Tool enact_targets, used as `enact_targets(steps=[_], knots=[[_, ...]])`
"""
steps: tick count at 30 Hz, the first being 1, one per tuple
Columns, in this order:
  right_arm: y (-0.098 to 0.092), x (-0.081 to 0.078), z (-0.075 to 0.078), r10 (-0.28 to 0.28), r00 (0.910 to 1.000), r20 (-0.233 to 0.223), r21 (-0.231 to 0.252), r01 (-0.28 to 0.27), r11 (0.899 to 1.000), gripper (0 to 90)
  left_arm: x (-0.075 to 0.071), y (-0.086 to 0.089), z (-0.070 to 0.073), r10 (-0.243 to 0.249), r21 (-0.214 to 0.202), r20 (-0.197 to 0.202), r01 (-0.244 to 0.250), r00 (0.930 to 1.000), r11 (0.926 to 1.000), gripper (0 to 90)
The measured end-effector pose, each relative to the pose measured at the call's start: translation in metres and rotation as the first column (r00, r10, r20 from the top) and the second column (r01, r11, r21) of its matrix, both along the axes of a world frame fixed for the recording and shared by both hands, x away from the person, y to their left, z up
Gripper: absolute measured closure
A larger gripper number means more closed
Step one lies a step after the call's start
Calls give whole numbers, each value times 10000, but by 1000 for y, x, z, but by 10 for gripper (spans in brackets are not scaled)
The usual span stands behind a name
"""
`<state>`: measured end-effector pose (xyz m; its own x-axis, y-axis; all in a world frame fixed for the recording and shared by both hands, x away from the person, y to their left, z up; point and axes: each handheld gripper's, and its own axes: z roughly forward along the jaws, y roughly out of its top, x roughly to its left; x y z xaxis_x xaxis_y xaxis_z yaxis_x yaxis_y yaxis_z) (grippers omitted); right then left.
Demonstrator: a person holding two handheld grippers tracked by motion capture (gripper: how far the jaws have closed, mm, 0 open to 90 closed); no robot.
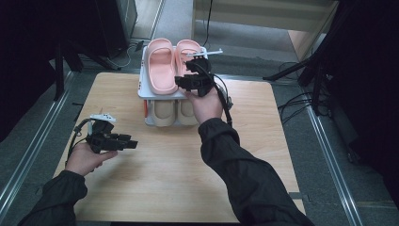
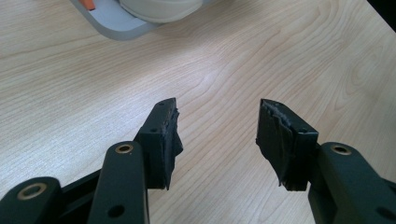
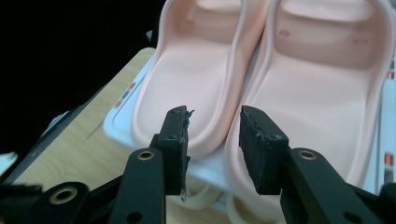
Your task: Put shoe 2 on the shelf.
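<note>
A pair of pink slippers (image 1: 160, 66) (image 3: 196, 88) lies side by side on the top shelf of a white two-tier rack (image 1: 142, 89) (image 3: 121, 121) at the table's far edge. My right gripper (image 1: 188, 70) (image 3: 215, 126) hovers over their heel ends, open. Its jaws straddle the line where the two slippers meet and grip nothing. A pair of beige slippers (image 1: 163, 113) (image 2: 159, 9) sits on the lower shelf. At the near left of the table my left gripper (image 1: 133, 142) (image 2: 217, 116) is held low, open, with bare wood between its jaws.
The wooden table (image 1: 169, 165) stretches between the rack and the person. Metal rails run along both sides of it. Dark stands and cables crowd the floor to the right and at the far left.
</note>
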<state>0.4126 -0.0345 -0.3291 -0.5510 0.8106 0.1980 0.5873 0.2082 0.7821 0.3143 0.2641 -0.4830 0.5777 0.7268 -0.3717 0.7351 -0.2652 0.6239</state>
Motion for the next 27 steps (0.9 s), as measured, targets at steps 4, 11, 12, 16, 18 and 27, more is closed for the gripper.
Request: enact_targets(steps=[4, 11, 12, 16, 18, 27], knots=[[-9, -21, -8, 404, 9992, 15, 16, -404, 9992, 621, 0, -2, -1, 77, 52, -1, -77, 10000, 10000, 474], [-20, -42, -27, 922, 9957, 60, 269, -923, 9954, 622, 0, -4, -1, -43, 152, 72, 41, 10000, 9999, 466], [-23, -51, -33, 1059, 9942, 174, 216, -1063, 9941, 623, 0, -5, -1, -43, 140, 67, 42, 10000, 9999, 464], [-29, -64, -50, 1420, 9898, -117, 338, -1415, 9894, 621, 0, -4, -1, 59, 118, 74, -60, 10000, 9999, 462], [-29, -67, -54, 1485, 9888, -162, 319, -1479, 9885, 620, 0, -4, -1, 87, 91, 104, -88, 9999, 9999, 462], [-37, -91, -94, 2372, 9699, -553, 413, -2351, 9711, 604, 0, -4, -2, 20, 203, 131, -23, 9999, 9998, 454]])
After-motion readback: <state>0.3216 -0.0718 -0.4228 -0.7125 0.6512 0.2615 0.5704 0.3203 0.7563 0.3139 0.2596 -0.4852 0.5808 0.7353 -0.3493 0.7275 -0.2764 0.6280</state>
